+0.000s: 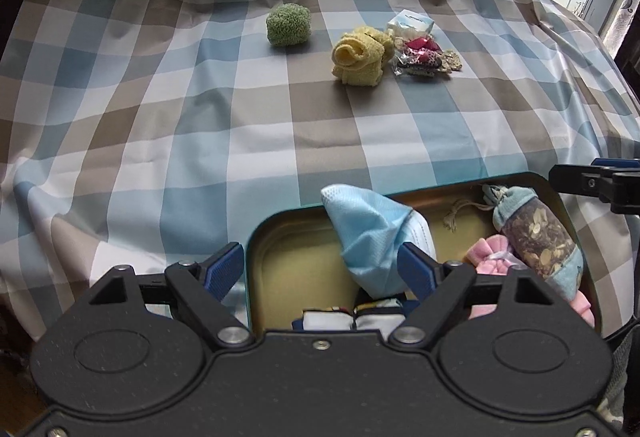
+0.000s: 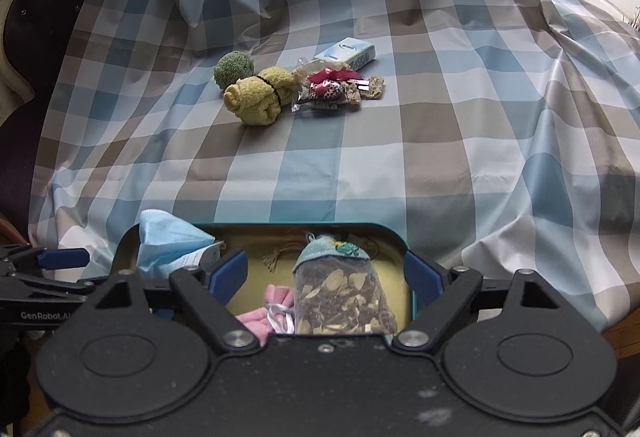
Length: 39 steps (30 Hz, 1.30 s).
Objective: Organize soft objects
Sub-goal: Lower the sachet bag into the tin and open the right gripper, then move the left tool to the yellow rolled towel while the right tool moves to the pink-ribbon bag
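A teal tin with a gold inside (image 1: 296, 265) (image 2: 256, 237) sits at the near edge of the checked cloth. In it lie a blue face mask (image 1: 368, 233) (image 2: 172, 245), a sachet of dried herbs (image 1: 536, 237) (image 2: 340, 297), a pink soft item (image 1: 492, 257) (image 2: 260, 313) and folded cloth (image 1: 352, 317). My left gripper (image 1: 320, 269) is open over the tin's left part, next to the mask. My right gripper (image 2: 326, 273) is open over the sachet. Farther off lie a green scrubby ball (image 1: 289, 25) (image 2: 233, 68) and a yellow rolled towel (image 1: 360, 55) (image 2: 256, 95).
Beside the towel lie a clear bag of red and patterned bits (image 1: 420, 57) (image 2: 332, 87) and a tissue pack (image 1: 410, 23) (image 2: 346, 53). A dark chair back (image 2: 36, 17) stands at the left. Windows are behind the table. The cloth has creases at the back.
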Tool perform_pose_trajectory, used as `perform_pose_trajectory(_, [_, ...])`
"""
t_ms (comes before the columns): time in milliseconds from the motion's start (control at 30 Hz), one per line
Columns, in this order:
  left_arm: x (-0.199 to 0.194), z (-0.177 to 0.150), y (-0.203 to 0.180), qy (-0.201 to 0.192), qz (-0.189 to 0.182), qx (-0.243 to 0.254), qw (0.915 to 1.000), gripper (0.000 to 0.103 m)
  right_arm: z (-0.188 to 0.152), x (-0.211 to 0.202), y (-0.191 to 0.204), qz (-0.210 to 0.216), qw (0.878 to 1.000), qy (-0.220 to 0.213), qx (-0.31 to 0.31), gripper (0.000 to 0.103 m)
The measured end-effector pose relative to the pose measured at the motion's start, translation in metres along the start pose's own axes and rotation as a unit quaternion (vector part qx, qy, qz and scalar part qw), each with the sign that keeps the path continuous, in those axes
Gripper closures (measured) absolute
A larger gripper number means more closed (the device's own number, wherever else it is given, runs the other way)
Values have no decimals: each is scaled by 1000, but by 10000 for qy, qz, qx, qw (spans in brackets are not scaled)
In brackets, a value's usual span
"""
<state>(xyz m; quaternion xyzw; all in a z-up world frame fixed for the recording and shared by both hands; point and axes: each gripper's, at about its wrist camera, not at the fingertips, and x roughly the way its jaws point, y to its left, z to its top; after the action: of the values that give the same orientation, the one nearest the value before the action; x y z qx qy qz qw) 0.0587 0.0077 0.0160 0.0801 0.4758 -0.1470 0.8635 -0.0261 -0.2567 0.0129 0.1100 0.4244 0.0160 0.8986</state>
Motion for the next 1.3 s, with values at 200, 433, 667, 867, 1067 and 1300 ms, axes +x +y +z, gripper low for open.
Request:
perform_pose_trajectory(200, [19, 39, 14, -173, 166, -140, 9996, 23, 39, 23, 1, -171, 9992, -314, -179, 12])
perform_pose_trajectory(433, [38, 70, 17, -447, 186, -201, 9986, 23, 71, 60, 4, -289, 9977, -514, -323, 11])
perform_pose_trajectory(667, [61, 91, 6, -567, 175, -26, 9982, 22, 90, 104, -5, -426, 9972, -513, -340, 6])
perform_pose_trajectory(867, [84, 112, -1, -559, 16, -155, 9983, 22, 103, 142, -15, -570, 9961, -498, -454, 2])
perform_pose_trajectory(1067, [103, 131, -10, -535, -39, -194, 9984, 15, 114, 181, -27, -354, 9968, -296, -651, 2])
perform_pose_trajectory(1300, [124, 147, -28, -509, 101, 62, 9986, 14, 115, 207, -40, -134, 9942, -733, -778, 0])
